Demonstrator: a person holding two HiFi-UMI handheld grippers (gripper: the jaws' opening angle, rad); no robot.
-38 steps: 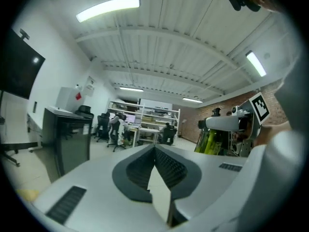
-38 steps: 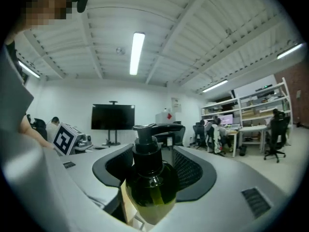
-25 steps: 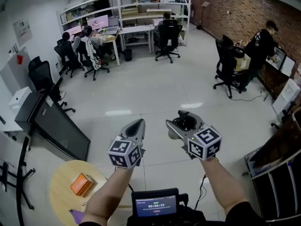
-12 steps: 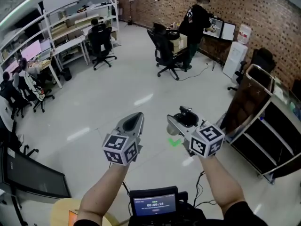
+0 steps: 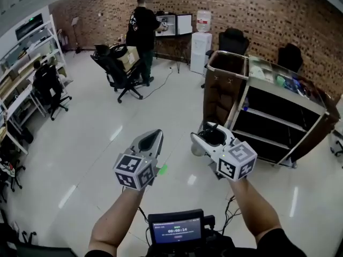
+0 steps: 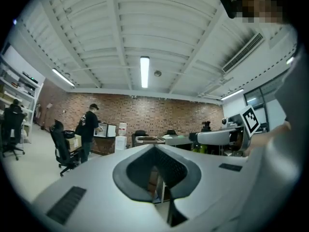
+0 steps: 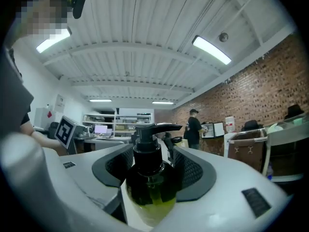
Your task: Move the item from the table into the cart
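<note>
Slipping of the pump bottle (image 7: 149, 187), grasped by the right gripper (image 5: 209, 137), is possible if it knocks the cart (image 5: 278, 96) at upper right, while the left gripper (image 5: 154, 139) is clenched, empty.

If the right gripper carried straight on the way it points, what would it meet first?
Open floor first; then probably the black office chair carrying a box. The right gripper, shut on the pump bottle, points left of the cart. Depth is unclear.

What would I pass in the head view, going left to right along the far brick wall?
Person → monitors → water cooler → cart
</note>
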